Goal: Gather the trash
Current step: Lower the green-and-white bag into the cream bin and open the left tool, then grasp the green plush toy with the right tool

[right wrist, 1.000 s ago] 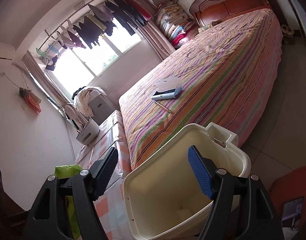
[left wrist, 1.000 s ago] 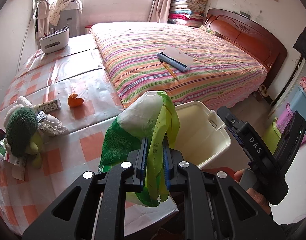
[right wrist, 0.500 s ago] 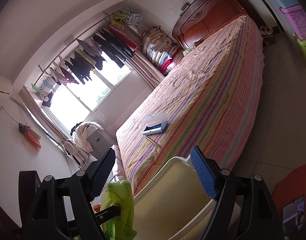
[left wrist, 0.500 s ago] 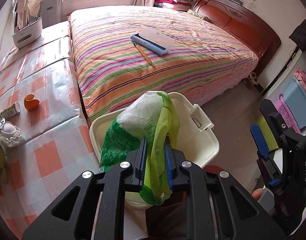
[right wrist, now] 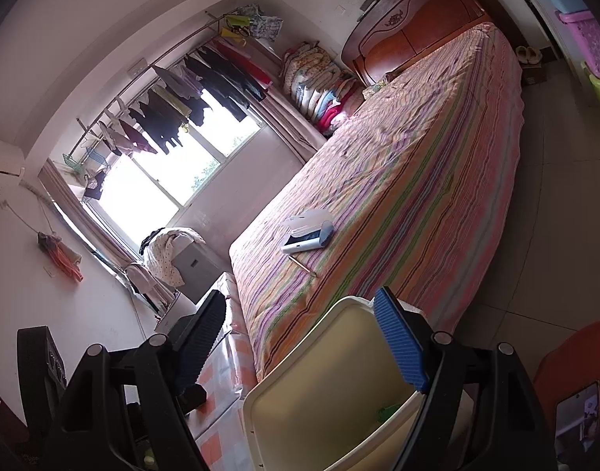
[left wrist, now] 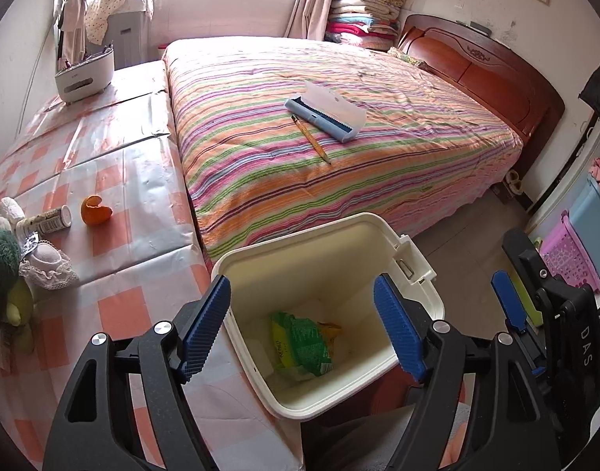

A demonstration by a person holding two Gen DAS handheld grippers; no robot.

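Note:
A cream trash bin (left wrist: pixel 414 274) stands open between the table and the bed. A green and yellow plastic wrapper (left wrist: pixel 302 343) lies on its bottom. My left gripper (left wrist: pixel 300 329) is open and empty, right above the bin's mouth. My right gripper (right wrist: pixel 300 343) is open and empty, above the bin's rim (right wrist: pixel 319 357); it also shows at the right edge of the left wrist view (left wrist: pixel 520 306). An orange peel (left wrist: pixel 95 210) and a small bottle (left wrist: pixel 44 221) lie on the checked tablecloth (left wrist: pixel 115 306) to the left.
A plush toy (left wrist: pixel 1 267) and a lace item (left wrist: pixel 48 265) sit at the table's left edge. A striped bed (left wrist: pixel 339 149) carries a pencil (left wrist: pixel 311 139) and a blue-white case (left wrist: pixel 325 112). Plastic baskets (left wrist: pixel 575 255) stand at right.
My left gripper opened and the green wrapper dropped into the bin. My right gripper tilted up and drew back slightly, still open.

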